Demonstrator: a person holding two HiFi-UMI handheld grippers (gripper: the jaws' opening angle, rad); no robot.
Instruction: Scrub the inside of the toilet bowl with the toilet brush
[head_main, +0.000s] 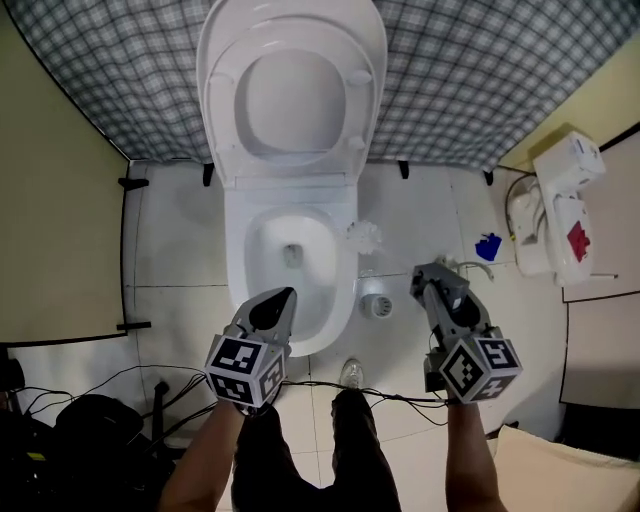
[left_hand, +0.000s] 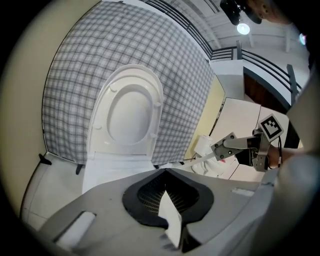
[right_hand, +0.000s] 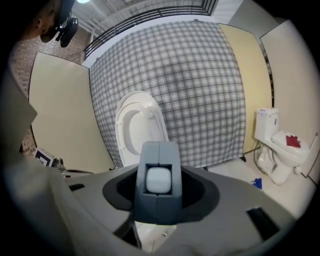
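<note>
Grey checked cloth (head_main: 480, 70) hangs behind the toilet, with plain beige walls (head_main: 50, 200) to either side and white floor tiles (head_main: 180, 240) below. We look steeply down on the toilet bowl (head_main: 240, 300). Its lid (head_main: 290, 100) and seat are tipped up against the cloth, and a little water sits at the bottom of the bowl.

We hold the toilet brush (head_main: 365, 237) in the right gripper (head_main: 432, 278). Its jaws are closed round the far end of the white handle, which shows as a pale rounded block framed by the two dark jaws in the right gripper view. From the left gripper view, the handle runs out of those jaws as a thin white rod. The bristle head is outside the bowl, just beside its right rim. We cannot tell whether it touches the porcelain.

Our left gripper (head_main: 280, 300) hangs over the near rim of the bowl. Its jaws appear drawn together to a point, with nothing between them.

Off to the right stands a second, smaller toilet (head_main: 560, 200) with a red patch on it. A small blue thing (head_main: 488, 246) lies on the tiles near its foot. A round floor drain (head_main: 375, 303) sits between the bowl and the right gripper. Dark cables (head_main: 150, 375) trail across the floor by our legs.
</note>
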